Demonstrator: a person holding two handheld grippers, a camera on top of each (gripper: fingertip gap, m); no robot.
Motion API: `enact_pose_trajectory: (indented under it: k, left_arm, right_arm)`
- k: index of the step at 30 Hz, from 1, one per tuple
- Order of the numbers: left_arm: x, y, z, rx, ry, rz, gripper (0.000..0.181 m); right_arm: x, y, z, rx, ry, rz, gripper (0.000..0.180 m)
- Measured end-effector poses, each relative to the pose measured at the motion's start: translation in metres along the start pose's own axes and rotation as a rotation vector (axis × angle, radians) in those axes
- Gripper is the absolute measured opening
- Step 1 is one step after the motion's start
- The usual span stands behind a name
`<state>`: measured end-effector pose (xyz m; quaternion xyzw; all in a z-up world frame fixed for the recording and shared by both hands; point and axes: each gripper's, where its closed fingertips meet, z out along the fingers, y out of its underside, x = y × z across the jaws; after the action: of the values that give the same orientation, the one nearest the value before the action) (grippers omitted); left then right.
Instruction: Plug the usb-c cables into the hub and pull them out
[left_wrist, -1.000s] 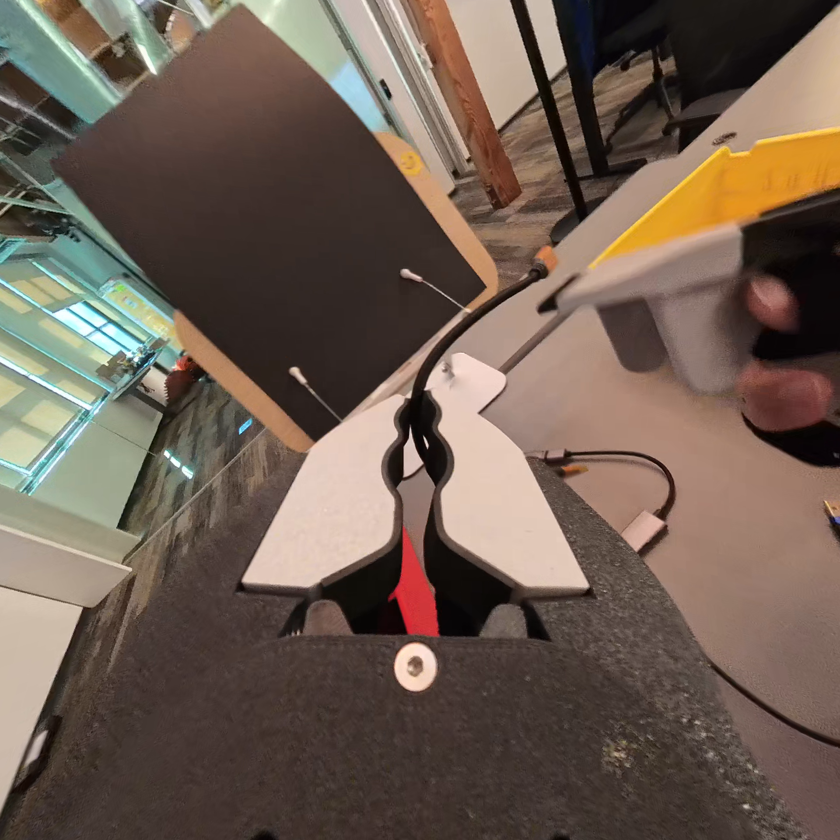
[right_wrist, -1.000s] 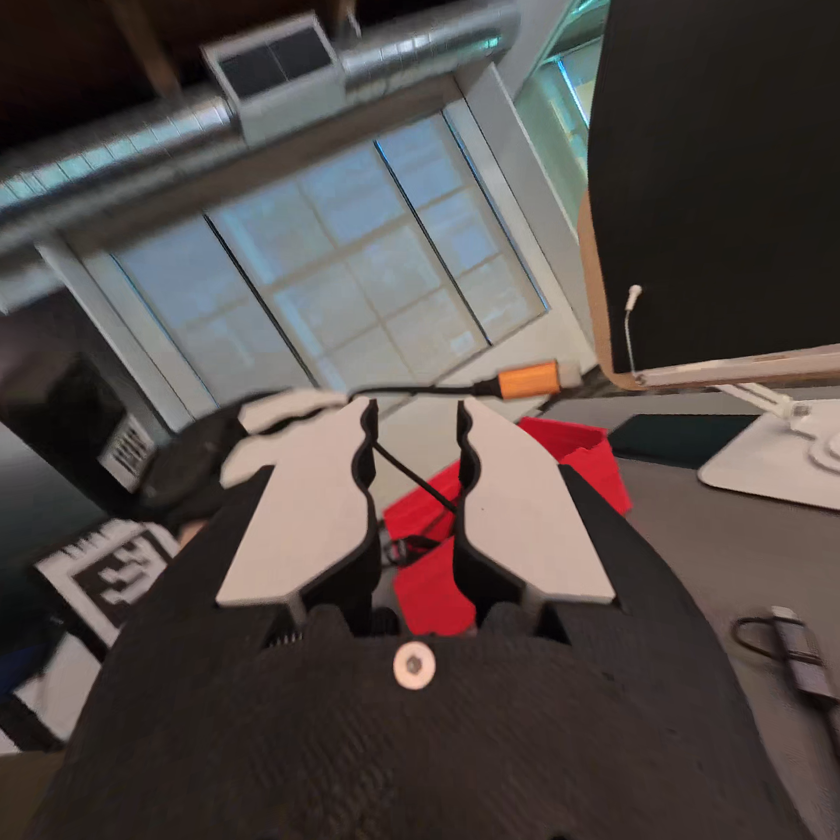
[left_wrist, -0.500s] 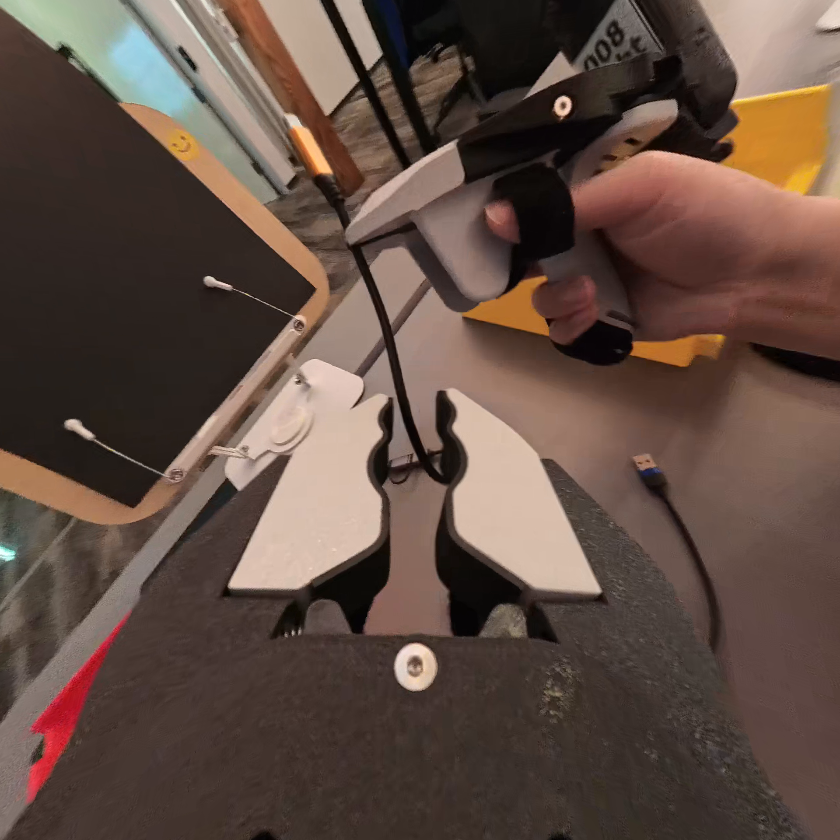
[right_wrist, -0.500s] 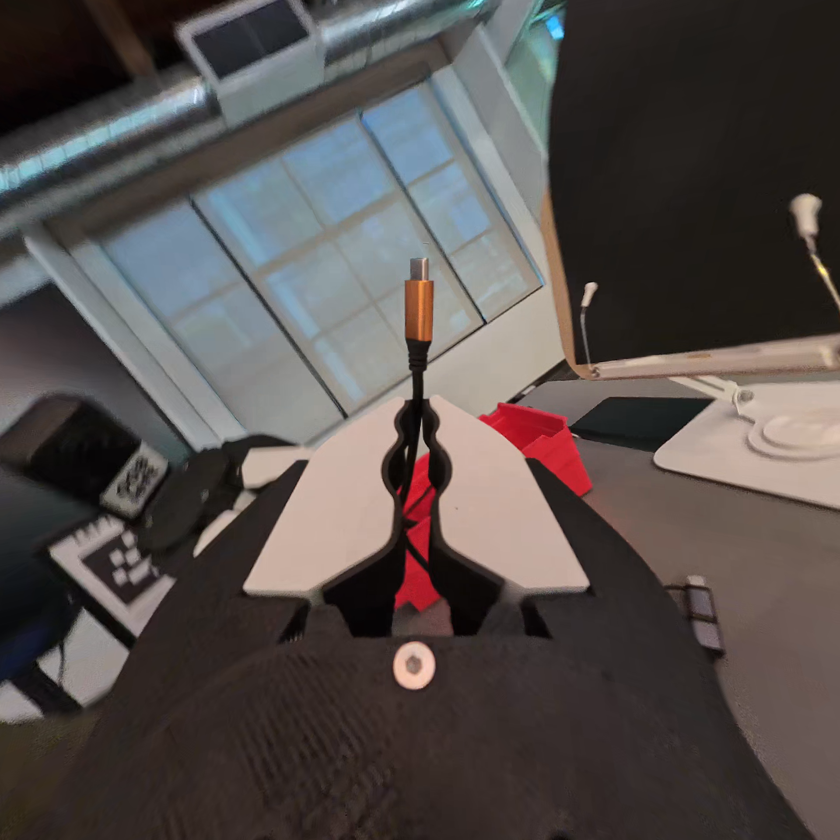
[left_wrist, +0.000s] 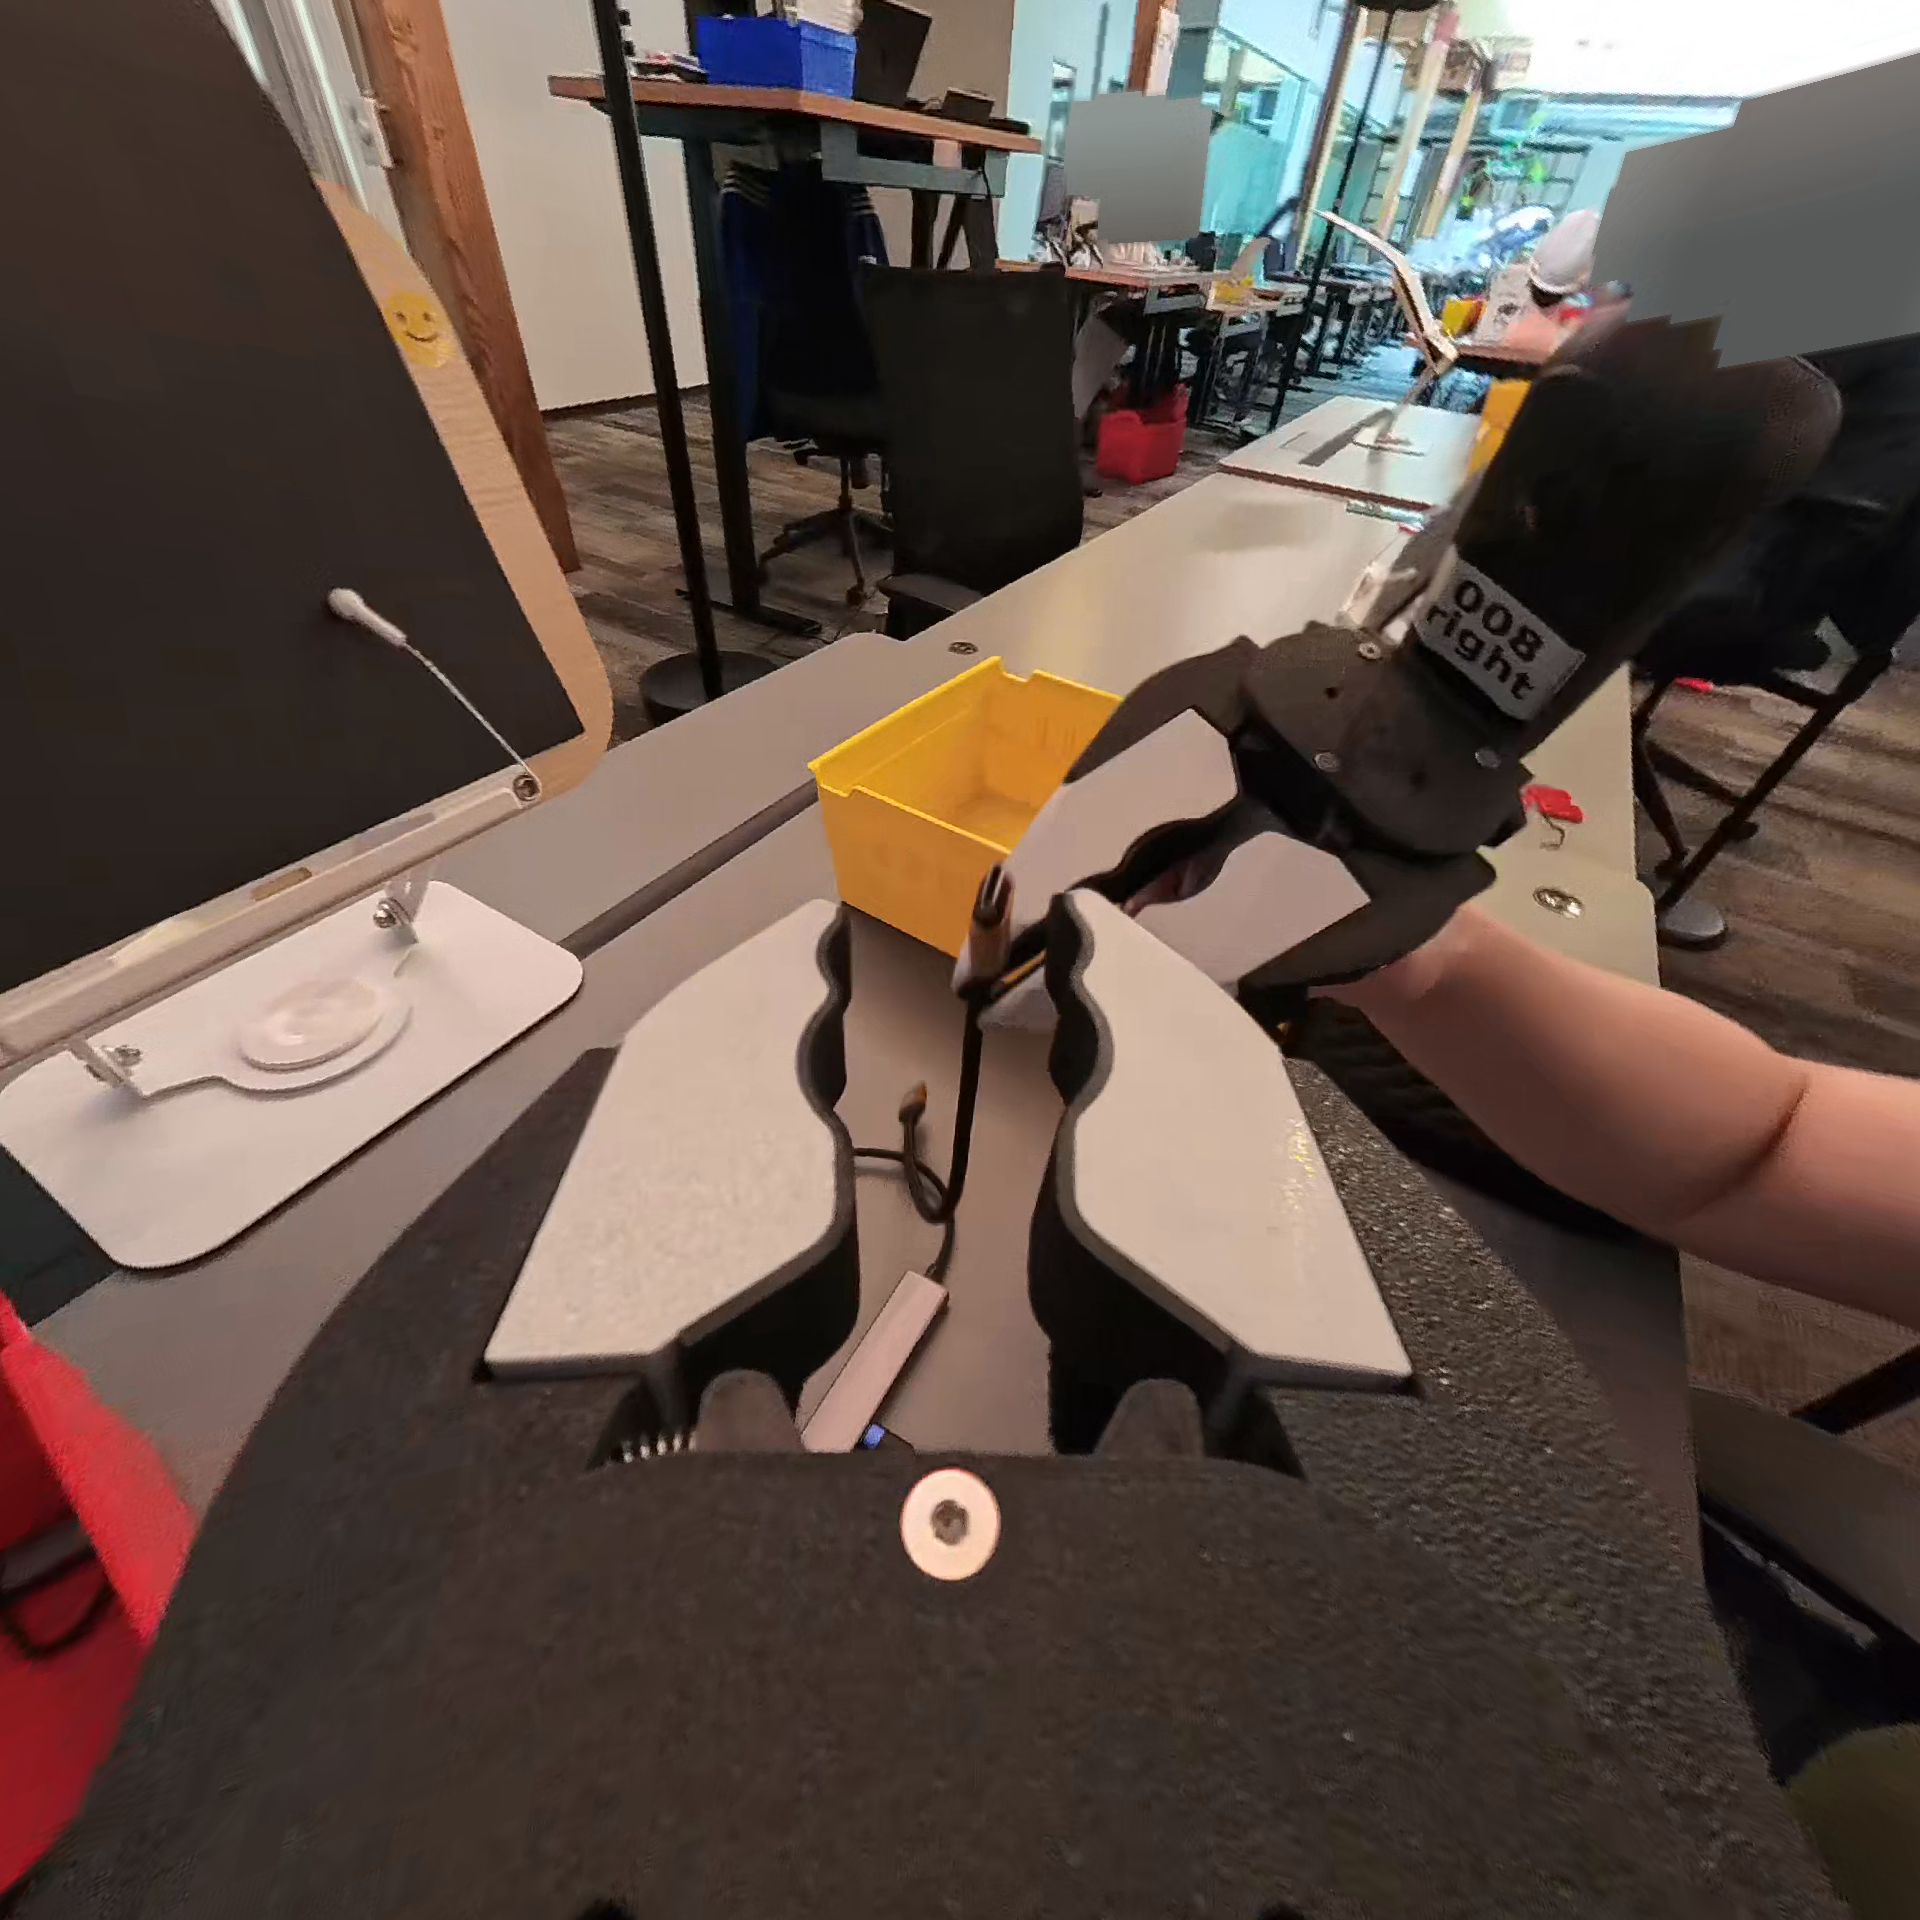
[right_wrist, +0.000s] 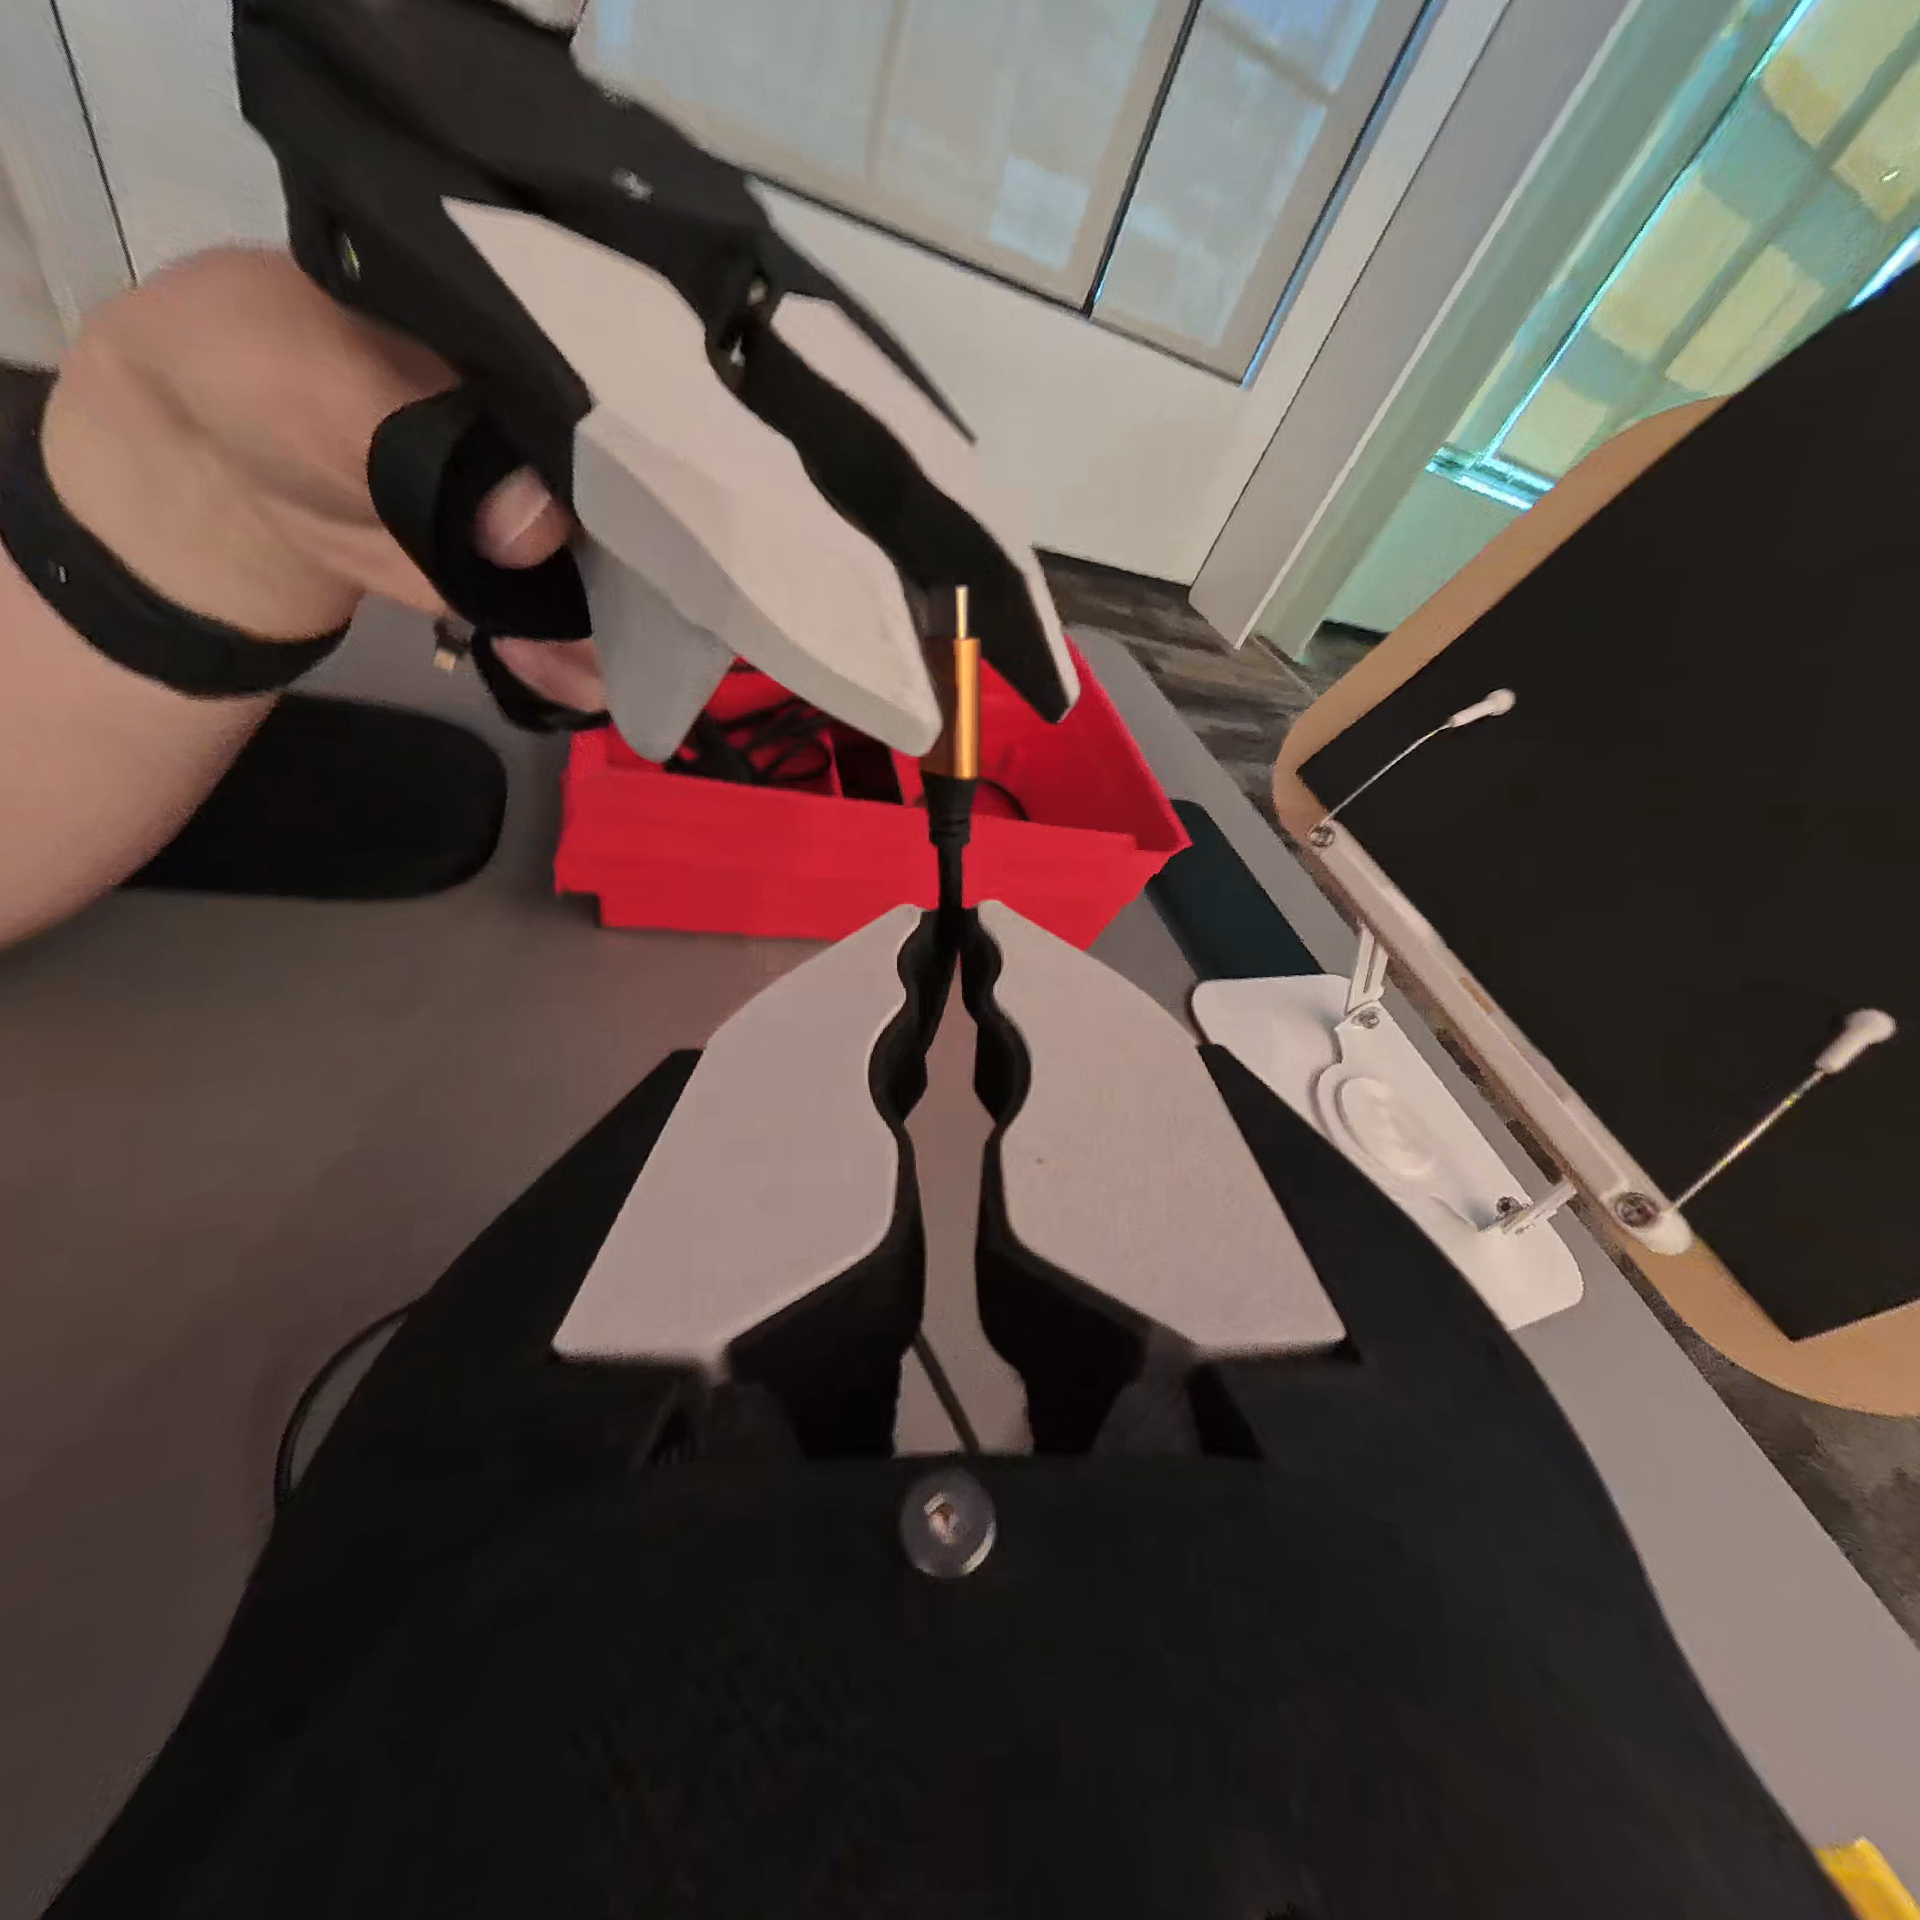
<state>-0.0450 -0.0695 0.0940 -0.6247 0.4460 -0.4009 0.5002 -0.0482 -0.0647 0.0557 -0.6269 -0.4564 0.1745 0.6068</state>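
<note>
My right gripper (right_wrist: 951, 916) is shut on a black cable (right_wrist: 948, 862) just below its orange USB-C plug (right_wrist: 954, 712), which points away from me. My left gripper (left_wrist: 948, 920) is open, its fingers either side of that plug (left_wrist: 987, 930) without closing on it. It also shows in the right wrist view (right_wrist: 982, 712), held by a hand. The right gripper (left_wrist: 1023, 977) shows in the left wrist view, coming in from the right. The silver hub (left_wrist: 873, 1351) lies on the grey table (left_wrist: 1174, 582) below my left fingers, with its own short cable and small orange plug (left_wrist: 912, 1096).
A yellow bin (left_wrist: 935, 821) stands behind the grippers. A red bin (right_wrist: 831, 852) holding cables sits on the table's other side. A black board (left_wrist: 239, 520) on a white stand (left_wrist: 312, 1049) runs along the table's edge. A person's forearm (left_wrist: 1558, 1122) reaches in from the right. My hands' fingertips stand some 4 centimetres from each other.
The cable passed from hand to hand: my left gripper let go and opened wide, my right gripper closed on it. Both views swung down toward the table, and the hub came into the left view.
</note>
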Motion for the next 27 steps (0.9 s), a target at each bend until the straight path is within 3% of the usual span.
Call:
enact_pose_trajectory:
  k: [3,4,9,12,15,16,18,20,21,24,27]
  left_arm:
    - [0.009,0.016,0.002,-0.094,0.065,0.044,0.026]
    - [0.008,0.023,0.002,-0.140,0.058,0.059,0.012]
    - [0.003,0.037,0.005,-0.223,0.038,0.067,0.007]
    - [-0.004,0.028,0.007,-0.173,0.024,0.004,0.007]
    - [-0.022,0.017,0.002,-0.076,-0.026,-0.106,0.007]
    - [-0.027,0.012,0.000,-0.034,-0.025,-0.155,0.007]
    - [-0.033,0.002,-0.006,0.059,0.017,-0.275,0.007]
    - [-0.034,-0.004,-0.009,0.116,0.080,-0.372,0.007]
    - [-0.032,-0.006,-0.010,0.132,0.112,-0.407,0.006]
    - [-0.018,-0.011,-0.007,0.161,0.203,-0.472,0.007]
    - [-0.006,-0.015,0.000,0.181,0.237,-0.497,0.007]
  right_arm:
    - [-0.006,0.005,0.004,-0.035,-0.032,-0.011,0.005]
    - [-0.005,0.007,0.005,-0.041,-0.033,-0.009,0.005]
    - [-0.002,0.015,0.005,-0.087,-0.033,-0.028,0.005]
    - [0.008,0.008,0.004,-0.025,0.041,-0.038,0.007]
    - [0.012,-0.008,-0.003,0.044,0.128,-0.142,0.022]
    - [0.000,-0.016,-0.004,0.086,0.084,-0.167,0.017]
    - [-0.045,-0.021,0.003,0.137,-0.173,-0.116,0.004]
    - [-0.076,-0.012,0.022,0.097,-0.354,0.111,0.005]
    - [-0.078,-0.001,0.038,0.051,-0.355,0.224,0.009]
    - [-0.043,0.027,0.066,0.096,-0.077,0.416,0.006]
    - [0.002,0.017,0.039,0.321,0.187,0.368,0.017]
